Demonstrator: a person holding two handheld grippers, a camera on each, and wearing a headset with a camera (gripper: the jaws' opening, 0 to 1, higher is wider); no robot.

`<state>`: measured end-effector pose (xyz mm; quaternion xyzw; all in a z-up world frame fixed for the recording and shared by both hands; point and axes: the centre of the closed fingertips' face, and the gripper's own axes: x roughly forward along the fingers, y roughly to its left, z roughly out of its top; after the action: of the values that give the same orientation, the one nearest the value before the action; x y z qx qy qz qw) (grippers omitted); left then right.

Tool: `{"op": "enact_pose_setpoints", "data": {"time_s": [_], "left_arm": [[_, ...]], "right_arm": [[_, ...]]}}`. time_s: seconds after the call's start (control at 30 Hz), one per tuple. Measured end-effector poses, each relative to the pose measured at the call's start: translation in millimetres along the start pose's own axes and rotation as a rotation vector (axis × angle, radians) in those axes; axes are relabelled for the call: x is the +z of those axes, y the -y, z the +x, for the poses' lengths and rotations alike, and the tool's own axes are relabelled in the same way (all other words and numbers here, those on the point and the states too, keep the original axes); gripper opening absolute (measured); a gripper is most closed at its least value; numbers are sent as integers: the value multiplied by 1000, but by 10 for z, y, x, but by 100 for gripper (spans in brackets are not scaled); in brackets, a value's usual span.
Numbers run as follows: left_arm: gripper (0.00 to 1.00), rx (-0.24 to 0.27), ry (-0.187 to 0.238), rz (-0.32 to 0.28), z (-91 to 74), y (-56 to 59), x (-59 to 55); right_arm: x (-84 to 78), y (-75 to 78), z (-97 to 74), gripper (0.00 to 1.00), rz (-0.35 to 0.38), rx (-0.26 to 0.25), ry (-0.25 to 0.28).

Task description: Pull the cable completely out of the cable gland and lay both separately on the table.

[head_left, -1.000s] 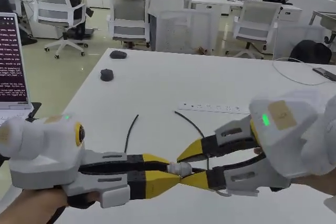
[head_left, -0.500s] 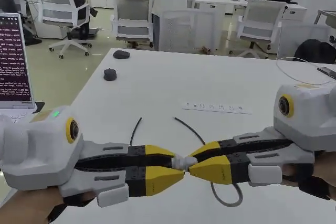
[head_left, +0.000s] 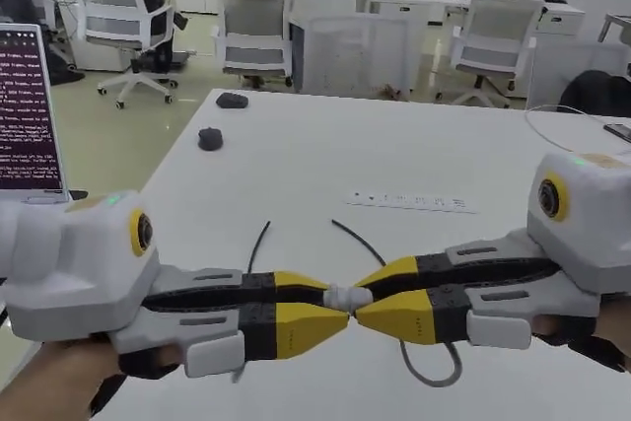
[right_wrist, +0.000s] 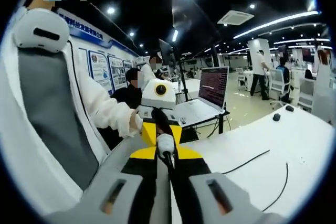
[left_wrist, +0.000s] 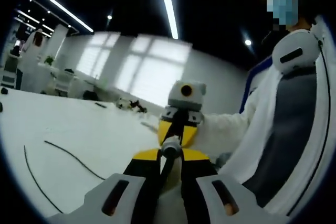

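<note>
The small white cable gland (head_left: 345, 296) hangs above the table (head_left: 473, 145), between the yellow tips of both grippers, which meet nose to nose. My left gripper (head_left: 340, 308) comes from the left and is shut on the gland (left_wrist: 170, 147). My right gripper (head_left: 363, 301) comes from the right, shut on the dark cable just beside the gland (right_wrist: 165, 144). The cable (head_left: 434, 379) loops down below the right gripper, and a black stretch of it runs away across the table behind the upper jaw.
A separate short black wire (head_left: 256, 244) lies left of centre. A white power strip (head_left: 409, 202) lies further back, with two dark mice (head_left: 210, 138) beyond it. A laptop screen (head_left: 25, 115) stands at the left edge. Office chairs stand behind the table.
The right gripper, open around the gland a second ago, has shut and levelled out opposite the left gripper. The cable now hangs in a loop below it.
</note>
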<state>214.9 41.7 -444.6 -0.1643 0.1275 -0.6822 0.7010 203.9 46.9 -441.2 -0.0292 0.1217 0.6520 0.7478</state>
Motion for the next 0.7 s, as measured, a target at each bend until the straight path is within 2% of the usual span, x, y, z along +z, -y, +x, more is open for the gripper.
{"op": "enact_pose_setpoints", "data": {"time_s": [0.03,0.1,0.13,0.17,0.2,0.27,0.4,0.47,0.53,0.57,0.6,0.63,0.67,0.7], "left_arm": [[13,-4,6,-19,-2,1,4],[13,-10,12,-52,-5,-13,4],[13,-11,11,-51,-7,-15,-2],[14,-9,9,-50,-4,-13,-8],[14,-6,3,-51,-2,-16,-19],[14,-10,-5,-56,-3,-11,-32],[14,-15,-19,-45,-1,14,-60],[14,-6,-22,-14,3,15,-65],[14,-10,-19,10,0,26,-47],[14,-8,-16,43,2,31,-29],[14,-8,-19,68,3,36,-23],[14,-7,-23,98,3,39,-17],[15,-1,-24,146,4,41,0],[15,-1,-24,168,5,49,9]], "right_arm": [[10,-1,0,9,-31,-1,5],[17,-4,-4,9,-168,-8,10],[6,-10,-6,9,-232,-4,15],[-6,-8,-8,9,-241,-7,11],[-22,-4,-7,9,-299,-13,5],[-39,-12,-9,10,-344,-11,3],[-59,-30,-8,10,-352,-3,-1],[-77,-20,-3,11,-307,-8,-7],[-64,-18,-4,12,-217,0,8],[-61,-9,-11,12,-178,3,10],[-39,21,-23,14,-128,-4,24],[-14,31,-31,21,-93,-2,43],[17,19,-47,26,14,20,70],[20,26,-58,28,73,26,76]]}}
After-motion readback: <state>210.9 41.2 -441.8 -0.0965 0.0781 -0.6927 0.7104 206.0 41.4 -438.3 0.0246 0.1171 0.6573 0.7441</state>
